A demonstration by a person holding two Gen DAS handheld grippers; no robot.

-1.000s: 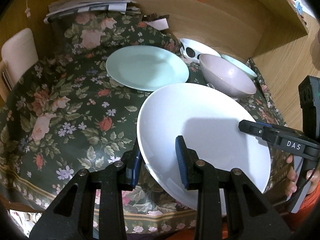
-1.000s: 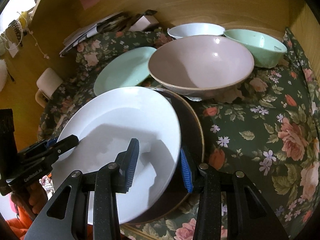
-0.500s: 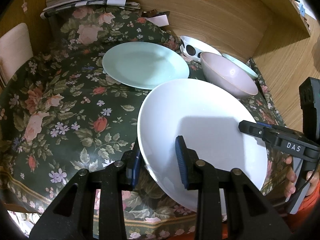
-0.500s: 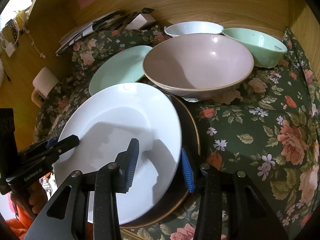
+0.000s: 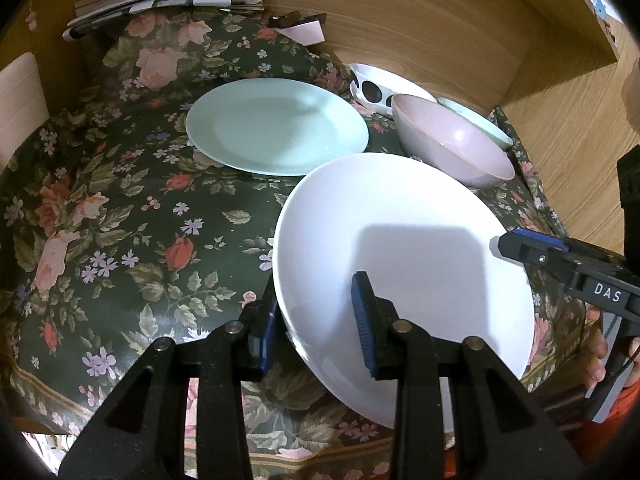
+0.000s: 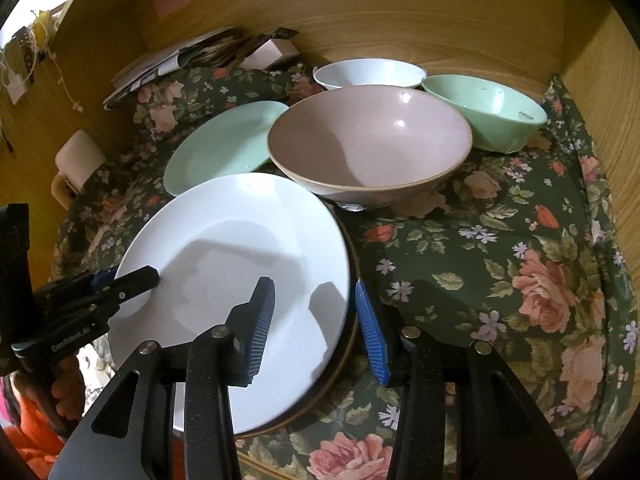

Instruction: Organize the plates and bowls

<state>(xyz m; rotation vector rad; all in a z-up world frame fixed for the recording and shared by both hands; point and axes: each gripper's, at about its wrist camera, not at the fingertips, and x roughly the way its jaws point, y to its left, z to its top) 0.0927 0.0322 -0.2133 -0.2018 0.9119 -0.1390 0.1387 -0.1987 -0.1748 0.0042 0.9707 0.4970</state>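
Three plates and three bowls on the floral cloth [image 6: 520, 264]: white plate [image 5: 404, 240] nearest, atop a dark plate [image 6: 344, 364] mostly hidden beneath it; green plate [image 5: 276, 124] far left; pink bowl [image 6: 368, 144], spotted white bowl [image 5: 372, 88] and green bowl [image 6: 484, 108] far right. The left gripper [image 5: 316, 320] and right gripper [image 6: 316, 320], each narrowly parted, straddle opposite rims of the white plate. Whether their pads press it cannot be told.

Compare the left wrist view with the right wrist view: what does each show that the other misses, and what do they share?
Left wrist only: black dots on the outside of the white bowl, and the left gripper straddling the white plate rim.

Right wrist only: a dark brown plate under the white plate, the whole mint bowl, and the right gripper over the stacked plates' right edge.

Both: white plate, mint plate, pink bowl, floral tablecloth, papers.
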